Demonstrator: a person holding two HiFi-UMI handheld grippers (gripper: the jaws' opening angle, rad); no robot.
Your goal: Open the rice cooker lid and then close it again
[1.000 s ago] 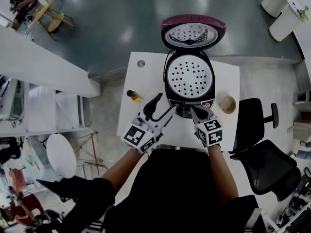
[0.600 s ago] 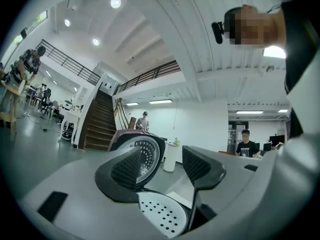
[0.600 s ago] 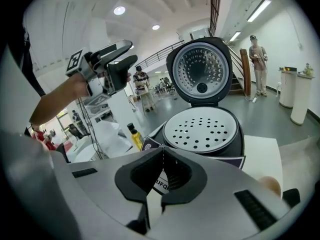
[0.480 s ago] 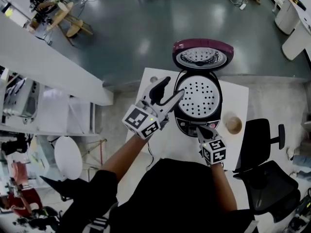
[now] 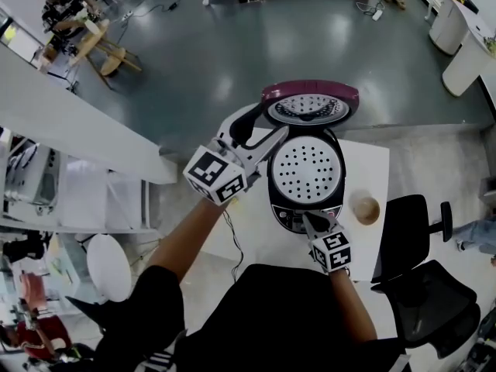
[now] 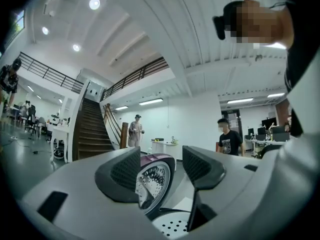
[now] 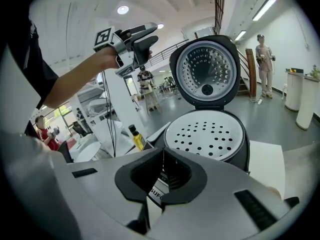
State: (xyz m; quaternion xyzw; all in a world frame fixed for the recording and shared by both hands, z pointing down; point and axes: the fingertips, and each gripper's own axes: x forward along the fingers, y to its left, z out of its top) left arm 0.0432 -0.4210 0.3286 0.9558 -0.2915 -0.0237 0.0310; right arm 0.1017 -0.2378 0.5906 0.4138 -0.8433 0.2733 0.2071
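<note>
The rice cooker [image 5: 306, 208] stands on a white table [image 5: 248, 235] with its maroon lid [image 5: 310, 105] raised upright at the back. A white perforated tray [image 5: 308, 169] fills its mouth. My left gripper [image 5: 267, 130] is held up in the air, open, just left of the lid and apart from it. In the left gripper view the lid [image 6: 152, 181] shows through the gap of that gripper [image 6: 161, 171]. My right gripper [image 5: 304, 218] is shut with nothing in it, its tips at the cooker's front panel. In the right gripper view, its jaws [image 7: 162, 176] are closed before the tray [image 7: 205, 134].
A small tan cup [image 5: 364, 209] stands on the table right of the cooker. A yellow bottle [image 7: 136, 136] stands on the table left of it. A black office chair [image 5: 407, 231] is at the table's right side. People stand far off across the hall.
My left gripper has risen from the table's front, beside the cooker, to the level of the raised lid, staying open. The right gripper has stayed at the cooker's front.
</note>
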